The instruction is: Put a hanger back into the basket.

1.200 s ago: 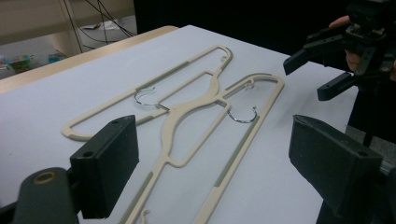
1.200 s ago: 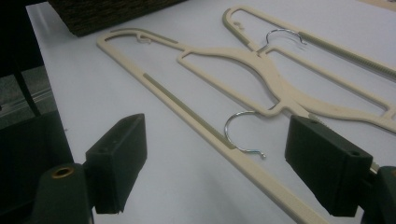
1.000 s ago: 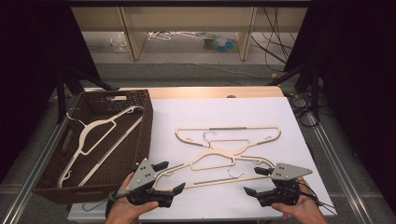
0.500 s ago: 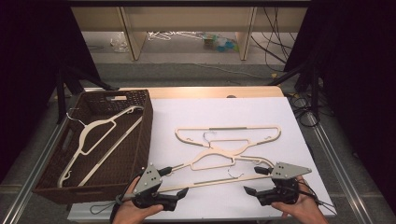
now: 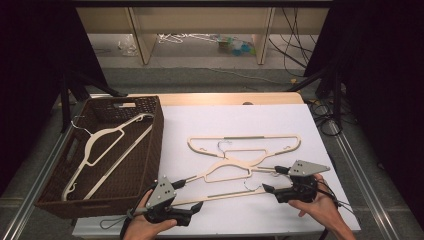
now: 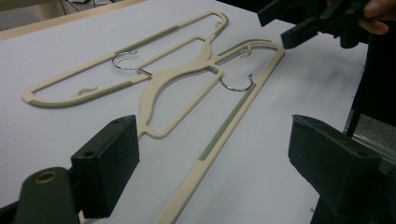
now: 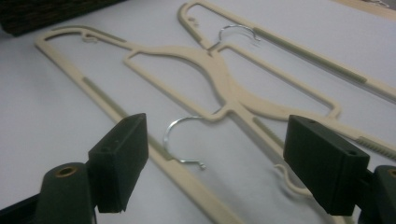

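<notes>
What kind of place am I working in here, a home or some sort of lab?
Most likely a lab or recording setup, not a home. The white-covered table stands between black curtains, loose cables trail over the floor behind it, and the cream hangers and wicker basket look laid out as props.

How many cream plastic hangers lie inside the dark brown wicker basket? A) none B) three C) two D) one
D: a single cream plastic hanger with a metal hook lies in the dark brown wicker basket; the other two hangers lie crossed on the white table.
</notes>
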The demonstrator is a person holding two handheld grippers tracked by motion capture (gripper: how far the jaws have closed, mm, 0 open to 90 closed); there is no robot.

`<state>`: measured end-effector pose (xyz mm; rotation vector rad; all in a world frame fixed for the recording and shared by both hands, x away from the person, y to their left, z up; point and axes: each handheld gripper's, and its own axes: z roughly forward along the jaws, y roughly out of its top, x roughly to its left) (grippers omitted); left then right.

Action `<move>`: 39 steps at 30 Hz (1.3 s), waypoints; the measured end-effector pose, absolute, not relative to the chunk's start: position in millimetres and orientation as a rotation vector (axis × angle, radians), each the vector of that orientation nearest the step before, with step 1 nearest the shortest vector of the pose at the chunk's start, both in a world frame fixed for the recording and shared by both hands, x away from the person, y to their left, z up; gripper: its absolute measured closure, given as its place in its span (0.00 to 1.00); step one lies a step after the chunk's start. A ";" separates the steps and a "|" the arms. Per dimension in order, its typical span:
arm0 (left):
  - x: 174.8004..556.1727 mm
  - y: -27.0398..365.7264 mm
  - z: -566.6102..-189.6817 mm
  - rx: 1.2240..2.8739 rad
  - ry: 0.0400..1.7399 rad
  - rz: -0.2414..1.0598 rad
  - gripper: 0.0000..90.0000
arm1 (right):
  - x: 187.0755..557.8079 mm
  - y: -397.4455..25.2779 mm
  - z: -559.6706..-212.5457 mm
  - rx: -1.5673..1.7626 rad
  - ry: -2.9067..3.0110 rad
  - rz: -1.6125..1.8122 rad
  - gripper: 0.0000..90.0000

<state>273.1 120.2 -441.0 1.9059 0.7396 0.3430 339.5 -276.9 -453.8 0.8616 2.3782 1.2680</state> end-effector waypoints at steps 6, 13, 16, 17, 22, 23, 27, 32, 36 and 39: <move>272.5 121.6 -443.2 1.898 0.764 0.349 0.18 | 371.8 -274.6 -462.7 0.905 2.419 1.182 0.30; 274.0 124.0 -444.0 1.897 0.777 0.366 0.19 | 394.8 -265.1 -470.8 0.903 2.492 1.111 0.39; 273.7 122.8 -445.0 1.894 0.769 0.353 0.19 | 404.1 -260.6 -475.3 0.888 2.567 1.077 0.43; 273.8 122.7 -445.2 1.895 0.767 0.352 0.19 | 406.4 -259.8 -476.2 0.872 2.584 1.056 0.45; 274.3 122.3 -445.7 1.912 0.757 0.362 0.19 | 413.5 -255.8 -479.6 0.833 2.615 1.035 0.52; 274.1 122.0 -445.8 1.913 0.757 0.363 0.19 | 414.5 -255.0 -479.9 0.819 2.644 1.014 0.57; 274.6 121.5 -446.7 1.920 0.749 0.353 0.19 | 414.9 -252.9 -478.6 0.768 2.694 0.919 0.61; 274.5 121.5 -446.9 1.919 0.749 0.352 0.19 | 419.4 -251.7 -475.2 0.714 2.744 0.878 0.66; 274.3 121.3 -446.9 1.925 0.749 0.356 0.20 | 423.8 -251.8 -474.5 0.674 2.771 0.869 0.72; 274.4 121.0 -447.3 1.933 0.742 0.356 0.20 | 425.5 -252.9 -475.2 0.647 2.778 0.887 0.74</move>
